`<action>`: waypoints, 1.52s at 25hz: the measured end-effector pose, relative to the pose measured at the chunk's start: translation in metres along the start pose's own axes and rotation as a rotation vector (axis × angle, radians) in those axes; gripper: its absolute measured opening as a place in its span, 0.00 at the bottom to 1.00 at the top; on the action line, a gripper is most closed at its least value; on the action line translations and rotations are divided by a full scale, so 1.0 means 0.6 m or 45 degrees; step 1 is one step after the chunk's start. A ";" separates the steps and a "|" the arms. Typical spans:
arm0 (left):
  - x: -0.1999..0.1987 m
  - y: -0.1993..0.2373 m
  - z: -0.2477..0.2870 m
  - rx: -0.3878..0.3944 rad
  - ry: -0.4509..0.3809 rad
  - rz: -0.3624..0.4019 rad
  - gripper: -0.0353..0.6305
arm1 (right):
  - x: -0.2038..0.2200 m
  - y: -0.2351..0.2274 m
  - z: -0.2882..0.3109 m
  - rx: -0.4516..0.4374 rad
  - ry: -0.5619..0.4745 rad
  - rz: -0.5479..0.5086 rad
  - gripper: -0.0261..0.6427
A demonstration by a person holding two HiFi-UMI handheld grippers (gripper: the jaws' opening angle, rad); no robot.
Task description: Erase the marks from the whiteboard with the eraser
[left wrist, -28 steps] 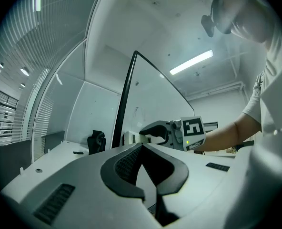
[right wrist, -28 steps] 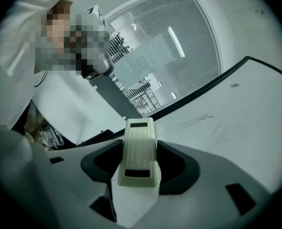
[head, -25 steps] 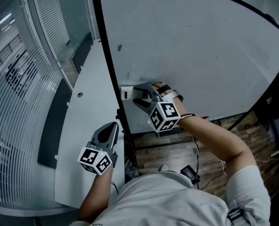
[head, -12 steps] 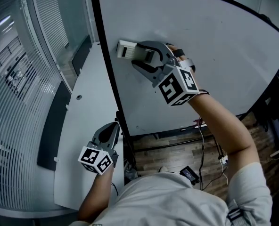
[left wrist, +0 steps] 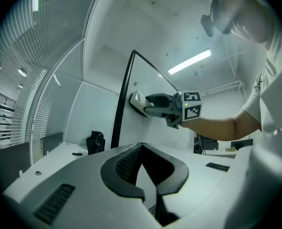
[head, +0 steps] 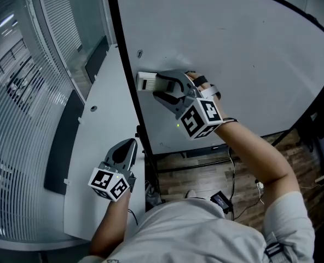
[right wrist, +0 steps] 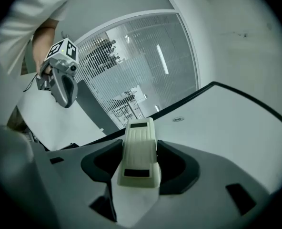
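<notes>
The whiteboard (head: 233, 53) stands in a black frame, and I see it almost edge-on in the left gripper view (left wrist: 153, 75). My right gripper (head: 161, 86) is shut on the white eraser (head: 148, 81) and presses it flat on the board near the left frame. The eraser (right wrist: 139, 149) sits lengthwise between the jaws, seen from the side as the eraser (left wrist: 137, 102). A small dark mark (head: 139, 53) lies above the eraser, with faint smudges beside it. My left gripper (head: 125, 149) hangs over the white table, shut and empty (left wrist: 148, 194).
A white table (head: 99, 141) runs along the board's left side, with a dark panel (head: 63, 141) at its far edge and a glass wall with blinds (head: 19, 92) beyond. Below the board are wooden floor (head: 206, 174), cables and a black device (head: 219, 200).
The right gripper carried the eraser up the board's left edge, then back down to mid-height. The left gripper stayed where it was.
</notes>
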State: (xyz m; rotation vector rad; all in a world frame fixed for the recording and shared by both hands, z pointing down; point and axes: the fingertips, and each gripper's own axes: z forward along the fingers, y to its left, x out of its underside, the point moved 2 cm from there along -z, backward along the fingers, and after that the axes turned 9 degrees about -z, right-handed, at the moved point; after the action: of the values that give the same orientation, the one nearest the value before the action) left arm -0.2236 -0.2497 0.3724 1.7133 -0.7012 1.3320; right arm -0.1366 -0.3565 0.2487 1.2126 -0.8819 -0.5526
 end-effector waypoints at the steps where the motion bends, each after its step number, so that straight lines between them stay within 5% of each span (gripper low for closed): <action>1: 0.001 0.003 0.000 -0.006 0.002 -0.002 0.06 | 0.006 0.024 0.005 -0.031 0.006 0.011 0.39; 12: 0.019 0.014 -0.006 -0.025 0.032 -0.014 0.06 | 0.068 0.252 0.044 -0.276 0.091 0.107 0.39; 19: 0.022 0.009 -0.002 -0.026 0.040 -0.010 0.06 | 0.088 0.300 0.044 -0.350 0.127 0.085 0.39; 28: 0.018 0.005 0.009 -0.013 0.042 -0.001 0.06 | 0.055 0.171 0.025 -0.227 0.098 0.042 0.39; 38: 0.018 0.004 0.014 0.018 0.021 0.003 0.06 | -0.001 -0.057 -0.014 0.050 0.036 -0.072 0.39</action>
State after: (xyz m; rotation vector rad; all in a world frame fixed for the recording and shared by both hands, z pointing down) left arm -0.2187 -0.2574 0.3827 1.7111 -0.6859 1.3547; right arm -0.1273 -0.3610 0.2152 1.2814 -0.8397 -0.5647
